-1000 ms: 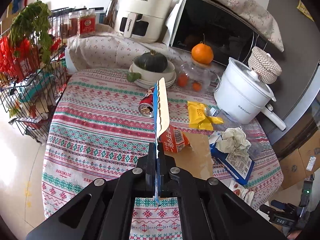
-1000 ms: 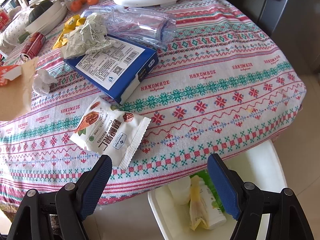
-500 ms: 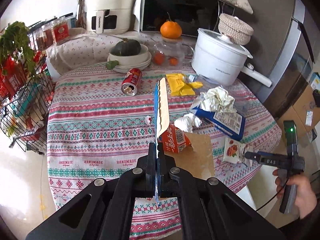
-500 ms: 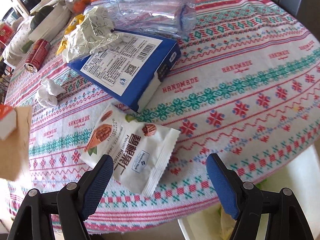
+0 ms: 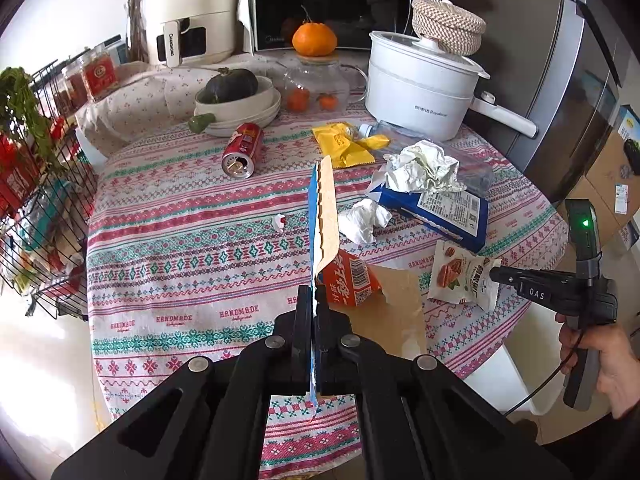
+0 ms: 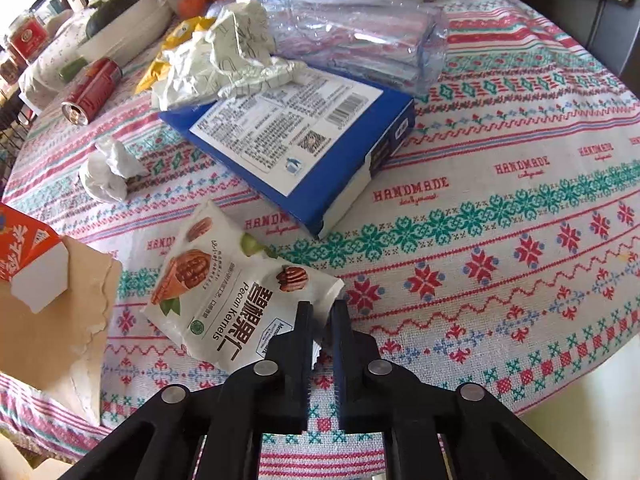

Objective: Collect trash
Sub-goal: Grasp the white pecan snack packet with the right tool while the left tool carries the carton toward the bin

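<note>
My left gripper [image 5: 315, 300] is shut on a torn orange carton [image 5: 324, 208], held edge-on above the table; its orange part [image 5: 350, 280] and brown flap hang to the right, also seen at the left of the right wrist view [image 6: 28, 256]. My right gripper [image 6: 320, 312] is shut on the corner of a white pecan-kernel packet [image 6: 224, 296] lying near the table's front edge; it also shows in the left wrist view [image 5: 460, 276]. On the table lie a blue box [image 6: 304, 148], crumpled paper [image 6: 224, 48], a tissue wad [image 6: 106, 172], a red can [image 5: 242, 150] and a yellow wrapper [image 5: 344, 144].
A patterned cloth covers the round table [image 5: 180, 248]. A white cooker [image 5: 420, 84], a bowl with a squash [image 5: 236, 100], a jar of oranges [image 5: 316, 88] and a crushed clear bottle [image 6: 360, 36] stand at the back. A wire rack [image 5: 36, 184] is left.
My right gripper moved in over the table and closed from wide open onto the pecan packet's corner. My left gripper swung right with the carton still in it.
</note>
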`<state>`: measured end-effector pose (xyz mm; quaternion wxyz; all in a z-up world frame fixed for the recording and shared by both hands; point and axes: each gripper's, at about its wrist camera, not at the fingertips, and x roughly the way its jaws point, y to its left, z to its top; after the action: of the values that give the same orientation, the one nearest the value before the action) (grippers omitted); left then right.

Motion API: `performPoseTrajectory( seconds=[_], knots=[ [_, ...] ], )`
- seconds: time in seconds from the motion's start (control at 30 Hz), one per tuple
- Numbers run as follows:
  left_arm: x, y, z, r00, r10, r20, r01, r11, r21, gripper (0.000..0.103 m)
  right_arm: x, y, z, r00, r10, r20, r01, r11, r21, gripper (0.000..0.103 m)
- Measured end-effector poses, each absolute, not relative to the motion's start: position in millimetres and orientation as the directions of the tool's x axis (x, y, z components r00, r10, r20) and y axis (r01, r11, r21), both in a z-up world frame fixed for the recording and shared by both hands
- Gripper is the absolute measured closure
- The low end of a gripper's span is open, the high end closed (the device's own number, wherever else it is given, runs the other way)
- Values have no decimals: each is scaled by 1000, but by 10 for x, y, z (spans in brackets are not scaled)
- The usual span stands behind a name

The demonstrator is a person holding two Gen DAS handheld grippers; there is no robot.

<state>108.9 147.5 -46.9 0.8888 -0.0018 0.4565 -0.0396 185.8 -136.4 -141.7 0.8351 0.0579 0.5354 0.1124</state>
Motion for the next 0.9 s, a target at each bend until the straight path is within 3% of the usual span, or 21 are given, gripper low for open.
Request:
performPoseTrajectory(
  seconds=[0.37, 0.9],
  knots=[
    [1021, 1412, -265, 627, -104, -772, 88, 994, -63, 103, 1531, -1414, -782, 505, 329, -798, -196, 944, 264, 103],
    [909, 453, -58, 637, -255, -728, 285, 955, -84, 103, 925, -2165, -263, 567, 226, -792, -112, 974, 197, 103]
  ],
)
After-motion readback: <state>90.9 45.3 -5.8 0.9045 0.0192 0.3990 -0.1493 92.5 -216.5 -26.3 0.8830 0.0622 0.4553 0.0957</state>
